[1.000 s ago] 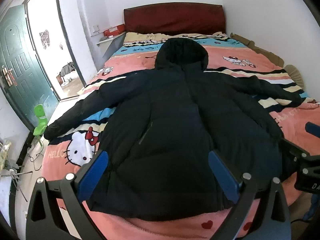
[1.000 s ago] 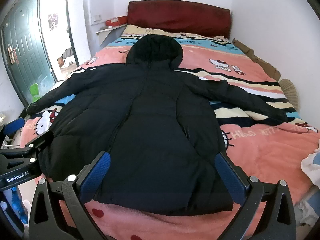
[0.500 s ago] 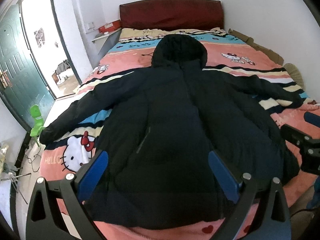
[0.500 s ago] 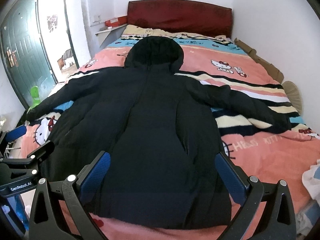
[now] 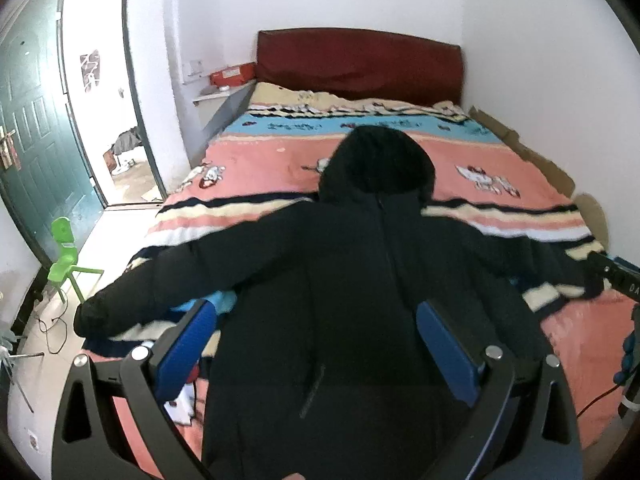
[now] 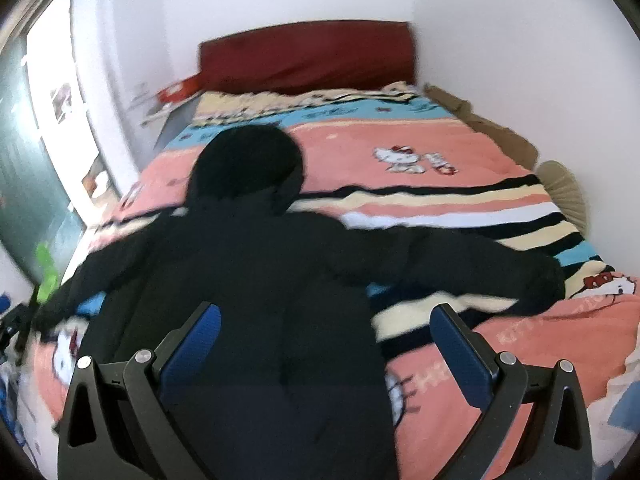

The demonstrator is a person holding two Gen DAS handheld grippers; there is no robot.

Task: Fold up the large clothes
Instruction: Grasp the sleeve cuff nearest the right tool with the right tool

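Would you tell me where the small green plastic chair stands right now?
In the left wrist view, the small green plastic chair stands on the floor left of the bed, beside the green door.

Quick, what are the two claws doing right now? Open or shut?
Left claw: open, holding nothing, over the black coat.
Right claw: open, holding nothing.

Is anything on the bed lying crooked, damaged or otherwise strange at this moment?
Nothing stands out. The black jacket lies flat on the blanket, hood toward the headboard, both sleeves spread outward. No damage shows.
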